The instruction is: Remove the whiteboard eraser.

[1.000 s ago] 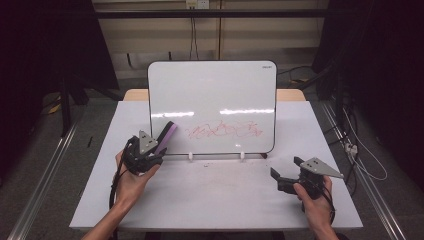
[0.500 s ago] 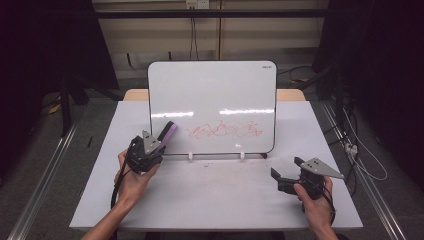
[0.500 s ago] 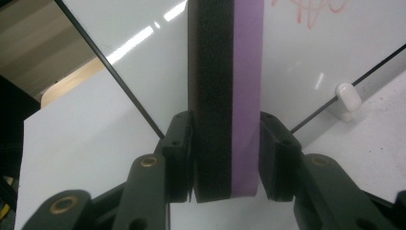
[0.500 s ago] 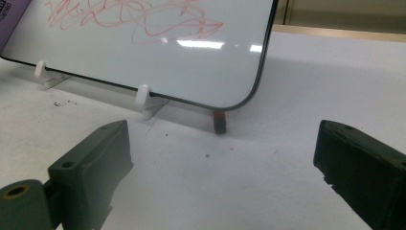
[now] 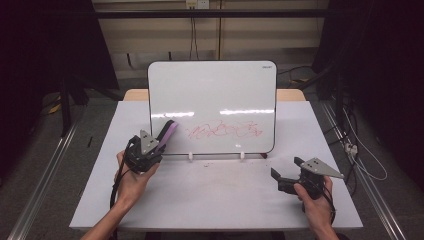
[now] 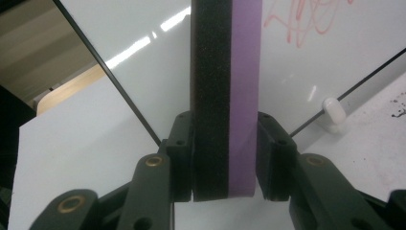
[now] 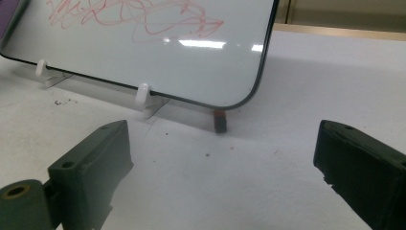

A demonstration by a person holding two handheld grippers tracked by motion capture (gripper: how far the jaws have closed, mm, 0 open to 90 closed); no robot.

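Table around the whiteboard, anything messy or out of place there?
Small dark specks lie scattered on the table below the whiteboard, likely marker or eraser crumbs. A small dark stub sits loose under the board's lower corner. Nothing else stands out.

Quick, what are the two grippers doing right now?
Left gripper: jaws have just been closing, now shut on the purple eraser.
Right gripper: jaws open, holding nothing.

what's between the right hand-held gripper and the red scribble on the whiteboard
Mostly bare white table with a few dark specks. In the right gripper view, the board's white clips and a small dark object under its lower edge sit between the open right hand-held gripper and the scribble.
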